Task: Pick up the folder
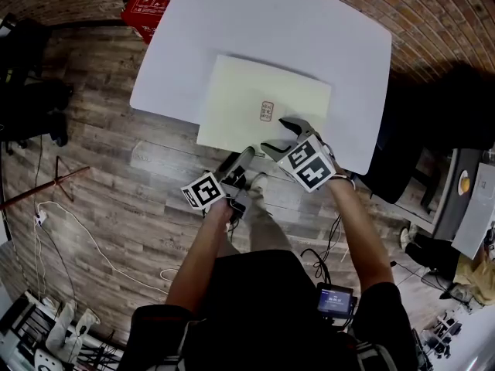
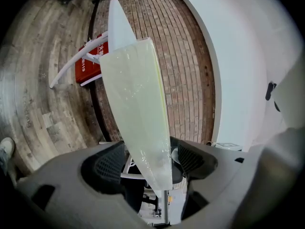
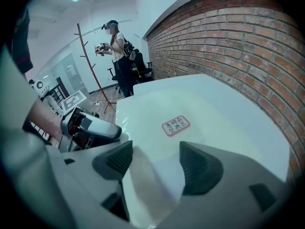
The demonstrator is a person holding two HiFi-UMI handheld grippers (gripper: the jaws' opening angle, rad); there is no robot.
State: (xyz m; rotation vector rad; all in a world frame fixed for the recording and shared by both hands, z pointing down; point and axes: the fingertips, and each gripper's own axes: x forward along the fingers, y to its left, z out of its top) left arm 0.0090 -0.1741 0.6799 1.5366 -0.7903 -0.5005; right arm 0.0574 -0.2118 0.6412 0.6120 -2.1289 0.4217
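Observation:
A pale yellow-green folder (image 1: 255, 103) with a small red label (image 1: 267, 111) lies flat on the white table (image 1: 309, 29), its near edge overhanging the table's front edge. My left gripper (image 1: 246, 158) is at that overhanging edge. In the left gripper view the folder (image 2: 136, 89) runs edge-on between the wide-spread jaws of the left gripper (image 2: 148, 163), with a gap beside the left pad. My right gripper (image 1: 282, 136) hovers over the folder's near right part. In the right gripper view its jaws (image 3: 155, 163) stand apart above the folder (image 3: 190, 109), just short of the label (image 3: 175, 125).
A red box (image 1: 151, 6) sits on the wooden floor by the table's far left corner. Cables (image 1: 85, 238) trail over the floor at left. A brick wall (image 1: 448, 22) runs behind the table. Another desk (image 1: 464, 199) stands to the right. A person (image 3: 119, 46) stands farther off.

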